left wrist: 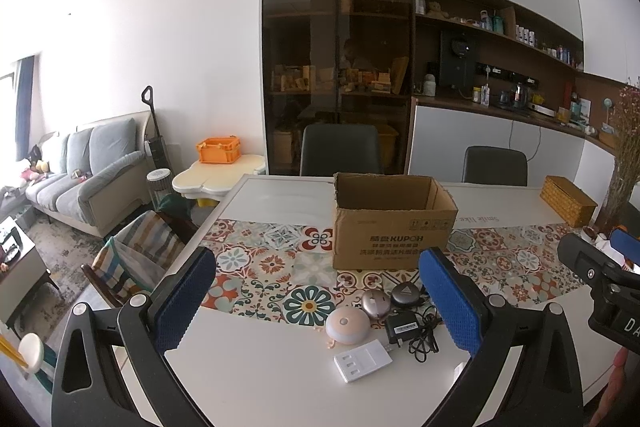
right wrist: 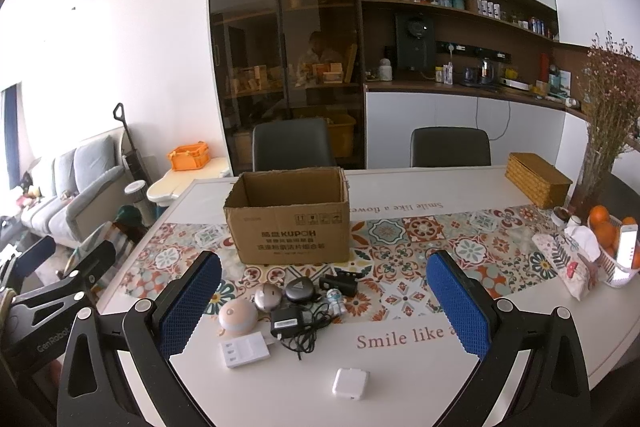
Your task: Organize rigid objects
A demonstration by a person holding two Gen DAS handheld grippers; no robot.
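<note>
An open cardboard box [left wrist: 394, 223] [right wrist: 290, 219] stands on the patterned table runner. In front of it lie small items: a pink round device [left wrist: 347, 323] [right wrist: 238, 315], a silver round device [left wrist: 376, 303] [right wrist: 268, 297], a dark round device [left wrist: 405, 293] [right wrist: 301, 289], a black charger with cable [left wrist: 404, 327] [right wrist: 287, 323], a white flat remote [left wrist: 363, 361] [right wrist: 245, 349], a white square adapter [right wrist: 350, 383], a black clip-like part [right wrist: 340, 281] and a small astronaut figure [right wrist: 334, 300]. My left gripper [left wrist: 320, 303] and right gripper [right wrist: 324, 307] are open and empty above the table's near side.
A woven box [left wrist: 568, 201] [right wrist: 538, 179], a vase of dried flowers [right wrist: 604, 131], a tissue pouch [right wrist: 566, 265], oranges [right wrist: 604, 227] and a phone [right wrist: 626, 251] sit at the right. Two dark chairs [right wrist: 294, 143] stand behind the table. A striped chair [left wrist: 136, 259] is at the left.
</note>
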